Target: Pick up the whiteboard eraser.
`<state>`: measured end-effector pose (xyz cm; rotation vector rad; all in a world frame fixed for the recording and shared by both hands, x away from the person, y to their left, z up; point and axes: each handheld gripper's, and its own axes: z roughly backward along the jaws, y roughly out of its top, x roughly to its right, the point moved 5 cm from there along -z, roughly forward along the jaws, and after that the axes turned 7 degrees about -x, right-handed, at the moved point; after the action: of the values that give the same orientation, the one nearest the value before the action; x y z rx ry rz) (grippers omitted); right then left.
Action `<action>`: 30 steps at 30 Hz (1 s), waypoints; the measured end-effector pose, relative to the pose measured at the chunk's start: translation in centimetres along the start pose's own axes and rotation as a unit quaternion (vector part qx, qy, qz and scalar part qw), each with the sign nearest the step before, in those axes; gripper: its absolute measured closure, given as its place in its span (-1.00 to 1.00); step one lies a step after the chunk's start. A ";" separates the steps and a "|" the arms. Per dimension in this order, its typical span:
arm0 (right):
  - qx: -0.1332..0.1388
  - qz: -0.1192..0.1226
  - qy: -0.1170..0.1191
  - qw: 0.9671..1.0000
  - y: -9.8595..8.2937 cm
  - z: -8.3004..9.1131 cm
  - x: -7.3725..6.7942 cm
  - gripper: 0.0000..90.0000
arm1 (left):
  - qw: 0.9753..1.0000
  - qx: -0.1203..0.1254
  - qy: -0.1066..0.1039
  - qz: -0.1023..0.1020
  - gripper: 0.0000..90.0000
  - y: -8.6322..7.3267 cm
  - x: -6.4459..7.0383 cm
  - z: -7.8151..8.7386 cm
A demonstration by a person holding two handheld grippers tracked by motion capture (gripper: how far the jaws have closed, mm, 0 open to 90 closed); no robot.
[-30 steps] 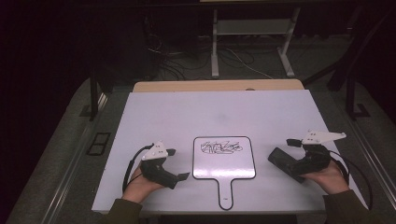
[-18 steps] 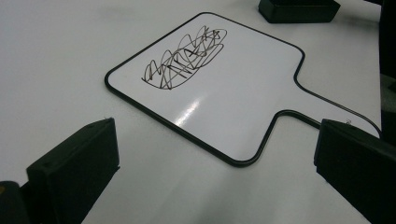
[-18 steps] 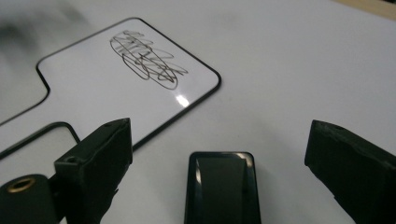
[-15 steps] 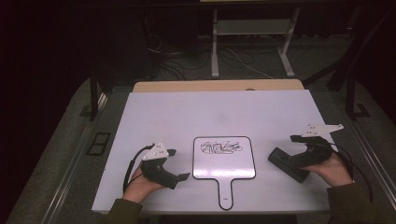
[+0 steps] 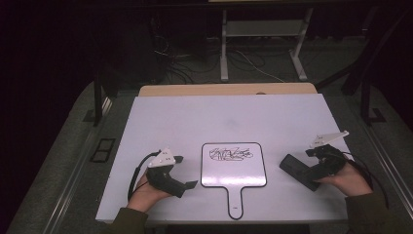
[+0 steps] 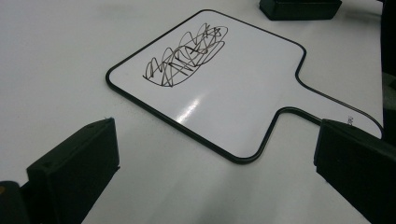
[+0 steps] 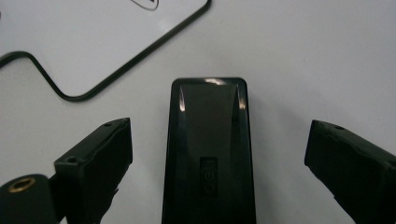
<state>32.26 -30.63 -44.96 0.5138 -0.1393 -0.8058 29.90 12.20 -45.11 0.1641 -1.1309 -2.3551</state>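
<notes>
Glossy black plastic eraser (image 7: 208, 154); smooth, shiny whiteboard (image 6: 224, 88).

The black eraser (image 7: 208, 154) runs off the bottom edge of the right gripper view. Its embossed label is too blurred to read. The whiteboard paddle (image 7: 93, 42) is cut off at the top left.

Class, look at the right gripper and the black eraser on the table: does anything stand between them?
Nothing visible does. The right gripper is open with its jaws on either side of the black eraser, bare white table in the gaps.
</notes>
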 end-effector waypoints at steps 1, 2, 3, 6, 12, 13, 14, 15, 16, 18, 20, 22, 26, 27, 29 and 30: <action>-0.002 -0.002 -0.001 1.000 -0.1 0.0 0.0 -0.86 | 1.000 0.000 0.000 -0.001 -1.00 0.0 0.0 0.0; -0.003 -0.002 -0.001 1.000 -0.3 0.0 0.0 -0.86 | 1.000 0.000 0.000 -0.001 -1.00 0.0 0.0 0.0; -0.003 -0.002 -0.001 1.000 -0.3 0.0 0.0 -0.86 | 1.000 0.000 0.000 -0.001 -1.00 0.0 0.0 0.0; 0.000 -0.002 -0.002 1.000 -0.3 0.0 0.0 -0.86 | 1.000 0.001 0.000 0.001 -1.00 0.0 0.1 0.0; -0.004 0.005 0.000 1.000 -0.4 -0.1 -0.2 -0.86 | 1.000 0.000 0.000 0.001 -1.00 0.0 0.0 0.0; -0.006 0.004 -0.001 1.000 -0.4 -0.1 -0.2 -0.86 | 1.000 0.000 0.000 0.002 -1.00 0.0 -0.1 0.0; -0.006 0.005 -0.002 1.000 -0.4 -0.1 -0.2 -0.86 | 1.000 0.002 0.000 0.004 -1.00 0.0 0.0 0.0; -0.008 0.006 -0.001 1.000 -0.4 -0.2 -0.2 -0.86 | 1.000 0.000 0.000 0.002 -1.00 0.0 -0.1 0.0; -0.008 0.006 0.000 1.000 -0.4 -0.2 -0.3 -0.86 | 1.000 0.001 0.000 0.004 -1.00 0.0 -0.1 0.0; -0.010 0.007 0.000 1.000 -0.4 -0.2 -0.3 -0.86 | 1.000 0.000 0.000 0.002 -1.00 0.0 0.0 0.0; -0.012 0.009 -0.001 1.000 -0.5 -0.2 -0.4 -0.86 | 1.000 0.003 -0.001 0.006 -1.00 0.0 0.0 0.0; -0.014 0.010 -0.001 1.000 -0.5 -0.1 -0.4 -0.86 | 1.000 0.003 0.001 0.004 -1.00 0.1 0.1 0.0; -0.021 0.012 -0.003 1.000 -0.6 -0.3 -0.6 -0.86 | 1.000 0.002 0.002 0.001 -1.00 0.1 0.1 0.1; -0.024 0.014 -0.005 1.000 -0.6 -0.4 -0.6 -0.86 | 1.000 0.003 0.002 0.001 -1.00 0.1 0.0 0.1; -0.032 0.014 -0.005 0.999 -0.7 -0.6 -0.7 -0.86 | 1.000 0.005 0.002 0.002 -1.00 0.1 0.1 0.2; -0.034 0.015 -0.005 0.999 -0.7 -0.7 -0.7 -0.85 | 1.000 0.005 0.002 0.001 -1.00 0.1 0.1 0.2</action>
<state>31.53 -30.24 -45.89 0.4423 -0.1271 -0.7807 29.80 12.24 -44.91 0.1701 -1.1394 -2.3463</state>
